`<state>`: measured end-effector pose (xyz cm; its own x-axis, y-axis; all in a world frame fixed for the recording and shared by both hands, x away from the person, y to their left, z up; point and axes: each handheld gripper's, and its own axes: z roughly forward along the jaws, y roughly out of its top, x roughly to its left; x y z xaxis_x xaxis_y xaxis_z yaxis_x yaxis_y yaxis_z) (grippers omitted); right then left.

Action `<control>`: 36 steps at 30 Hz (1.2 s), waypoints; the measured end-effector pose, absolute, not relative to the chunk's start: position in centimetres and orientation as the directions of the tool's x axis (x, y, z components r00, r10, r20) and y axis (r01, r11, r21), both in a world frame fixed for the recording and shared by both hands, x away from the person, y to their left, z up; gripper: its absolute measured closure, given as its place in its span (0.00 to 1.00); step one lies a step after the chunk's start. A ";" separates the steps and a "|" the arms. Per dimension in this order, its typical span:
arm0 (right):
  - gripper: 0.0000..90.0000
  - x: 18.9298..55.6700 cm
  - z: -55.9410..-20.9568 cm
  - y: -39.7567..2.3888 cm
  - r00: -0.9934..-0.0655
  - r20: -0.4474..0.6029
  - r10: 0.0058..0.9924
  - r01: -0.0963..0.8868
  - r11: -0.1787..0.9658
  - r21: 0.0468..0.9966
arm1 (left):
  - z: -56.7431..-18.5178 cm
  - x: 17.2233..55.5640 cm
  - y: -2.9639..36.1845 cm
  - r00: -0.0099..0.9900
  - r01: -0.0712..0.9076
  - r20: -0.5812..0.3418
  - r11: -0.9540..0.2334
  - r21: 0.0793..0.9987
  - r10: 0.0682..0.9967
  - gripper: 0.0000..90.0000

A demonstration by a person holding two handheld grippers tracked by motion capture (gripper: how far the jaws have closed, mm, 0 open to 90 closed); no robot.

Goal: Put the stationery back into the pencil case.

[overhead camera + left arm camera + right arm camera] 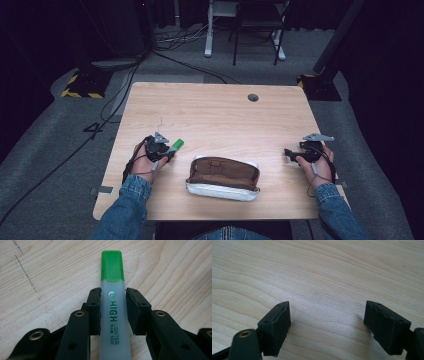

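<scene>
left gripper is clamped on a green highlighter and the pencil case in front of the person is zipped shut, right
Not quite. The left gripper is clamped on the green highlighter, but the pencil case lies unzipped and open, its brown inside showing in the high view.

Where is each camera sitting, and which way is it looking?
High view: above the person's side, looking forward and down on the table; forearms, hands and both claws show.
Left gripper view: on the left claw, looking along its jaws shut on the green highlighter.
Right gripper view: on the right claw, jaws open over bare wood.
Shared: high and left views both show the highlighter.
</scene>
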<state>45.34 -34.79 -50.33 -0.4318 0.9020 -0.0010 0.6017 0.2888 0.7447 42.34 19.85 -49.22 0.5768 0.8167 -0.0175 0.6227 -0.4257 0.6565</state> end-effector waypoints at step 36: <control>0.36 45.1 -50.3 -34.6 -0.459 -0.001 0.889 0.582 0.302 0.755 | -41.7 38.8 20.1 0.644 0.538 -0.062 -0.394 0.745 0.763 0.73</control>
